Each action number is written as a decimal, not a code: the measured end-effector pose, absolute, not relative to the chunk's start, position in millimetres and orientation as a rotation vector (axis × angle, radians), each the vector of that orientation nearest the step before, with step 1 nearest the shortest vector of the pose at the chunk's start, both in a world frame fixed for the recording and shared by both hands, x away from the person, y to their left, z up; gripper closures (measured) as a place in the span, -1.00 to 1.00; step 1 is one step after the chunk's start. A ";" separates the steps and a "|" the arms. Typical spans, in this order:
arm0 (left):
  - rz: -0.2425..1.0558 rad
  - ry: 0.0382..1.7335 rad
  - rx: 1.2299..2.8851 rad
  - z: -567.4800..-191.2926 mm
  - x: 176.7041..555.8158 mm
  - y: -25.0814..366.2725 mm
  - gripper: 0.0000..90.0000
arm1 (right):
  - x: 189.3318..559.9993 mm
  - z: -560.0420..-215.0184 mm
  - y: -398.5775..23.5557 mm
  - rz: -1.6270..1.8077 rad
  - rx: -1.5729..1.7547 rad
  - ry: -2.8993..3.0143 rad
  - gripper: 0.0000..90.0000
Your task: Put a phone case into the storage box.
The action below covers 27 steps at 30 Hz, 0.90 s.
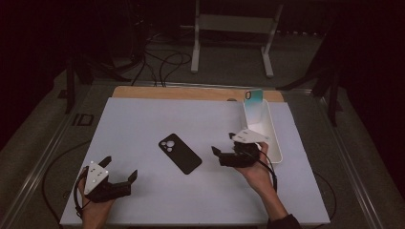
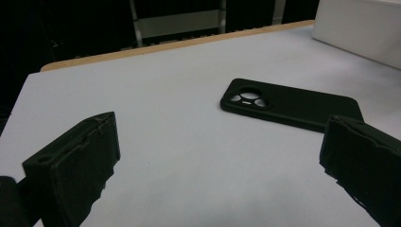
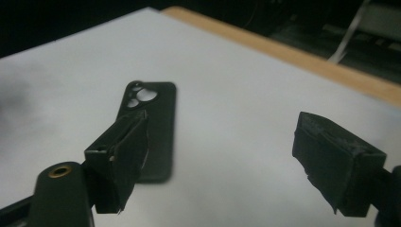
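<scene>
Looking from the high view, the black phone case point(image 1: 180, 153) lay flat on the desk point(image 1: 143, 200) between the left claw point(image 1: 119, 172) and right claw point(image 1: 223, 150), both open and empty. In the left gripper view, the case point(image 2: 293, 105) sat ahead, right of centre. In the right gripper view, it point(image 3: 153, 127) lay behind the left-hand jaw; a good grasp likely needed 1 jaw at each long edge.

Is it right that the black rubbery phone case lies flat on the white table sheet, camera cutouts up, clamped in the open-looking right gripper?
Not quite: the black rubbery phone case is not clamped. The right gripper stands beside it with jaws open and nothing between them, as the high view and the right gripper view show. The case does lie flat on the white table sheet, cutouts up.
</scene>
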<state>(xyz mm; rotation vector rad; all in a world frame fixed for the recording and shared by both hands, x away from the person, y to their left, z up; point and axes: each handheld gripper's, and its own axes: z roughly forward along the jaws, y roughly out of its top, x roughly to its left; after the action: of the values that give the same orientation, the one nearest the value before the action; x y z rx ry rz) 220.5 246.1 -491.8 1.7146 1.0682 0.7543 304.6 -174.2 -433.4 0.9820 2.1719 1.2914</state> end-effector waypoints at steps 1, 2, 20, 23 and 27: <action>0.754 1.069 1.715 -491.9 220.6 245.8 -1.00 | 299.8 -432.7 -182.3 1.310 0.974 2.157 -0.63; 0.754 1.069 1.717 -492.0 220.5 245.4 -1.00 | 295.3 -433.0 -190.4 1.334 0.977 2.147 -0.72; 0.749 1.069 1.669 -487.5 218.1 251.4 -1.00 | 246.2 -463.9 -271.9 1.454 1.045 1.878 -0.79; 0.743 1.052 1.652 -484.5 216.5 254.9 -1.00 | 247.2 -467.6 -269.0 1.447 1.034 1.892 -0.79; 0.727 1.006 1.653 -480.1 212.7 257.4 -1.00 | 247.3 -471.1 -264.0 1.430 1.020 1.908 -0.79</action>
<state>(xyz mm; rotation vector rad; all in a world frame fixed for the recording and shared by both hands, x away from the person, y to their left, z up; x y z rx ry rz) 212.7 257.4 -480.1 1.6527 1.0064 0.7268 247.3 -264.0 -471.1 1.0195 1.9076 1.4298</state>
